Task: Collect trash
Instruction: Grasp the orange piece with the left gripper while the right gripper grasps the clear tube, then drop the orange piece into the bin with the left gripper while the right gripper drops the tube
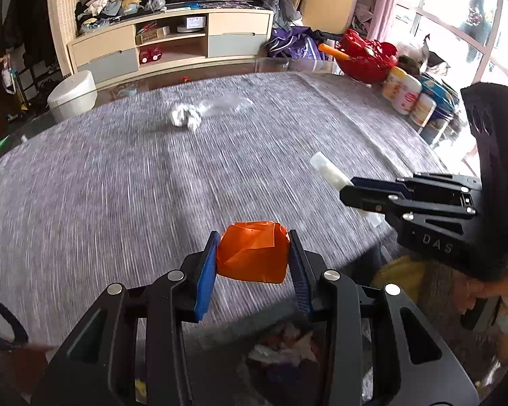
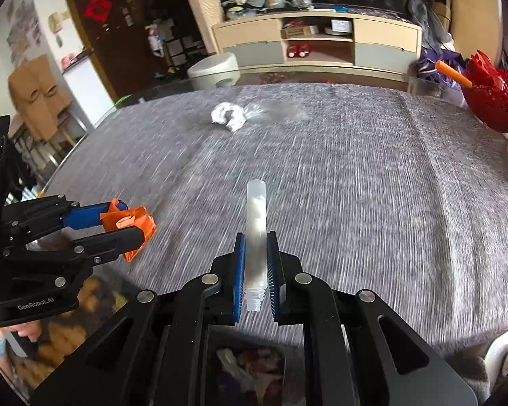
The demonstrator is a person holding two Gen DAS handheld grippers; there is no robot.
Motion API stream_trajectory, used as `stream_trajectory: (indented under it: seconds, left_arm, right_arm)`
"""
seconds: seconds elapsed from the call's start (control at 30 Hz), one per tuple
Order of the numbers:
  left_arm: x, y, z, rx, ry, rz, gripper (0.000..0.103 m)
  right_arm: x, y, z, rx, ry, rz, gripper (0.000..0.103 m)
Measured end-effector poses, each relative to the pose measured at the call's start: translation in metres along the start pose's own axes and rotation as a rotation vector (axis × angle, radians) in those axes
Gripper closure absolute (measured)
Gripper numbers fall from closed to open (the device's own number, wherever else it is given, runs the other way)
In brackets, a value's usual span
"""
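- Now mid-haul, we carry two pieces of trash at the near edge of the grey-clothed table: our left gripper has its jaws closed partway on a crumpled orange wrapper, and our right gripper is clamped narrowly on a clear plastic tube.
- Next, we judge, both loads go down into the bin of scraps showing below the grippers, each jaw opening over it.
- Still waiting far across the table are a crumpled white paper and a clear plastic film just beside it.
- Only the right wrist view shows the tube's threaded neck; only the left shows the tubs at the table's right edge.
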State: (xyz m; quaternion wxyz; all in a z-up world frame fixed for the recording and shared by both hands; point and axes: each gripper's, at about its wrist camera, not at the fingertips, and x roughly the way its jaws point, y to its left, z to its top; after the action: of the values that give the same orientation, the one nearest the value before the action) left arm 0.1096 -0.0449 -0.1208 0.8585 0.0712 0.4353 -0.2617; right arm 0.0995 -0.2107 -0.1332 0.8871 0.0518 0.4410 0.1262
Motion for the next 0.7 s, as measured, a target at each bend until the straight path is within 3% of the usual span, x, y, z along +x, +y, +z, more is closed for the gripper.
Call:
stream_trajectory:
  seconds: [0.27,0.7]
  left_arm:
    - [-0.019,-0.014,-0.063,-0.041,0.019,-0.009,0.065]
    - [0.007,-0.036,-0.15,-0.126,0.15,-0.068,0.065]
  right_arm:
    - [-0.012,0.013,-0.059,-0.002,0.052,0.027,0.089]
    - [-0.011,0.016,-0.134,0.042,0.159,0.069,0.089]
